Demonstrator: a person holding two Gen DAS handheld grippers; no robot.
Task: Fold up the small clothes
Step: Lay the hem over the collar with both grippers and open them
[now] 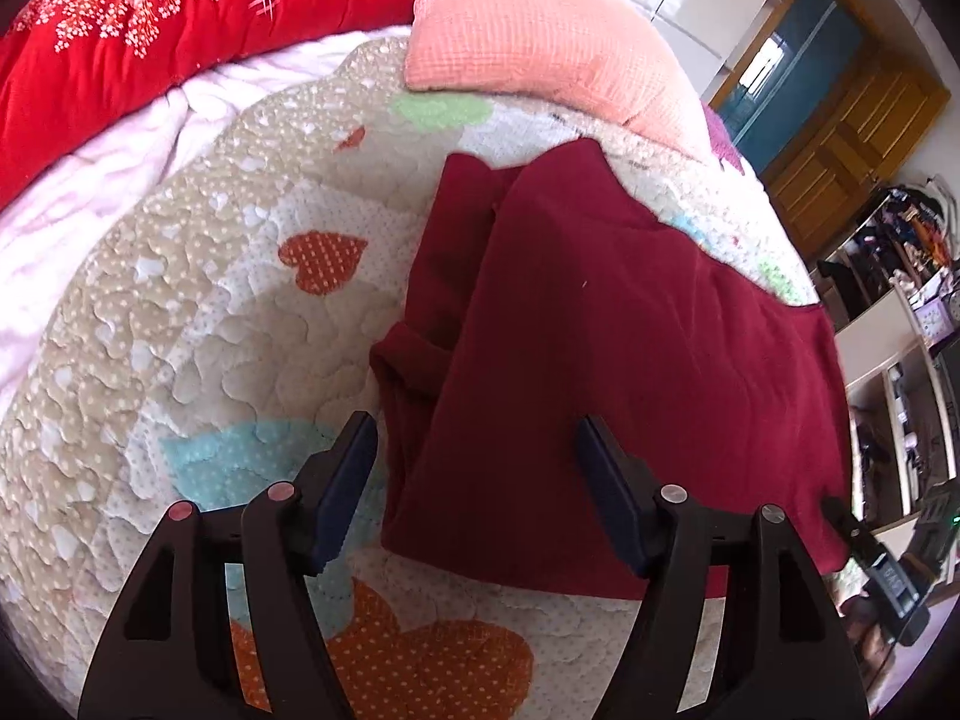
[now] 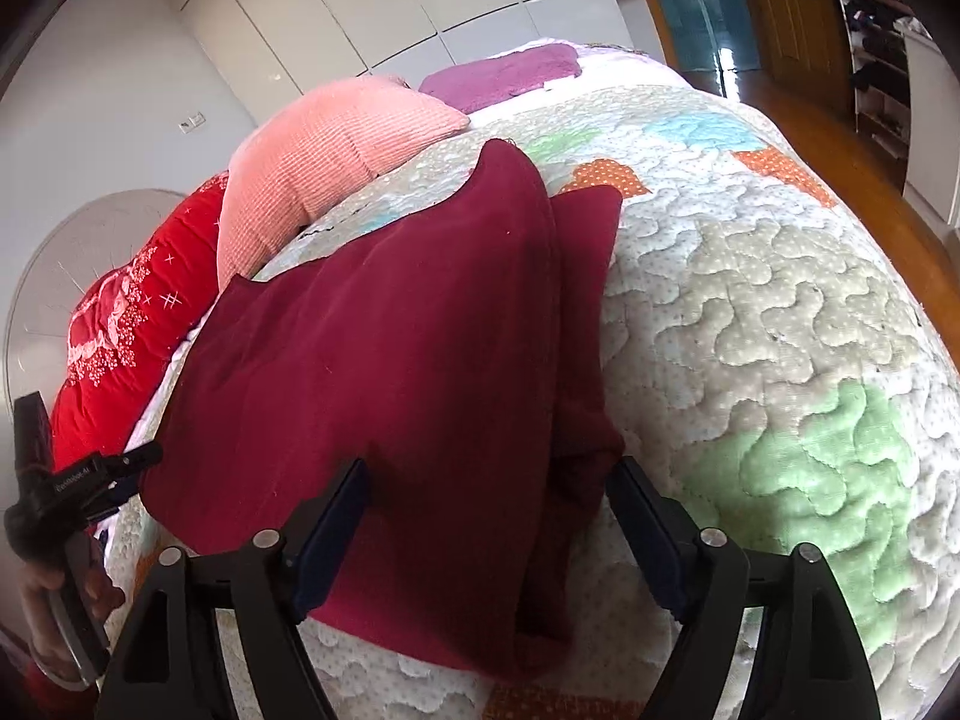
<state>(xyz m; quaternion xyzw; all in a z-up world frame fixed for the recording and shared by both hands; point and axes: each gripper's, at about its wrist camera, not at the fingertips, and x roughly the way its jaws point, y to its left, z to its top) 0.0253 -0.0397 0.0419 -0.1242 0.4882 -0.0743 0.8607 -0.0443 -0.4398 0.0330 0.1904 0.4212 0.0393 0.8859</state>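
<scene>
A dark red garment [image 1: 606, 360] lies flat on the quilted bedspread [image 1: 198, 324], with its sides folded in over the middle. My left gripper [image 1: 477, 438] is open and empty, hovering over the garment's near left edge. In the right wrist view the same garment [image 2: 390, 372] fills the middle, and my right gripper [image 2: 489, 480] is open and empty over its near right edge. The right gripper's body shows at the right edge of the left wrist view [image 1: 876, 570], and the left gripper's body at the left edge of the right wrist view [image 2: 66, 492].
A pink pillow [image 1: 534, 30] and a red floral quilt [image 1: 138, 18] lie at the head of the bed. A purple cushion [image 2: 504, 75] lies beyond the pillow. Shelves [image 1: 900, 324] and a wooden door [image 1: 840, 138] stand past the bed's edge. Wooden floor [image 2: 864, 174] shows at right.
</scene>
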